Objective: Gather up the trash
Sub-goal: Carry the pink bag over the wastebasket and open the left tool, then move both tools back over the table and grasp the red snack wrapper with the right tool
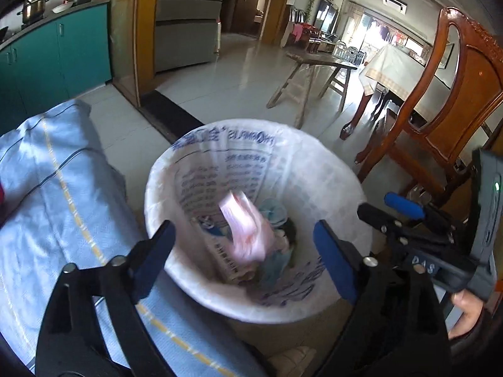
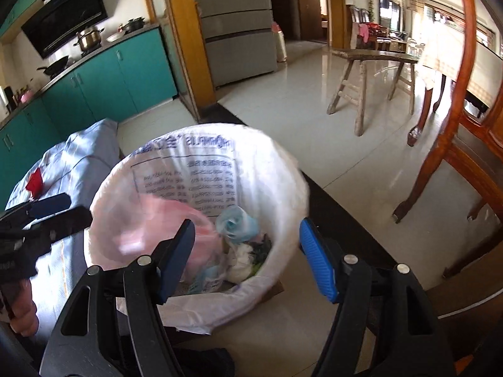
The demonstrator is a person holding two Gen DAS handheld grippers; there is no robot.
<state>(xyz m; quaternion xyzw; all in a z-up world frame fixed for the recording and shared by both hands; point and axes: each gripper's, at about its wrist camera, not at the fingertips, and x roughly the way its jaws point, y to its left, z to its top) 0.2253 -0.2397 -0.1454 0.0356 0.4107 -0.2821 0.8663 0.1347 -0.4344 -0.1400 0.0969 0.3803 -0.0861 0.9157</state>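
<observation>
Nearest, left tongs (image 1: pixel 242 260): held wide apart above the bin, nothing pinched between them.
Right tongs (image 2: pixel 246 257): likewise spread open and empty, aimed down at the bin's mouth.
Pink bag (image 1: pixel 245 229): blurred, seen inside the bin (image 1: pixel 333 169), free of both tongs, over blue and white scraps.
Bin: lined with a white printed bag, stood on the floor.
Blue cloth (image 1: pixel 63 188): laid at 9 o'clock of the bin.
Wooden chair (image 1: pixel 452 94): placed at 2 o'clock.
</observation>
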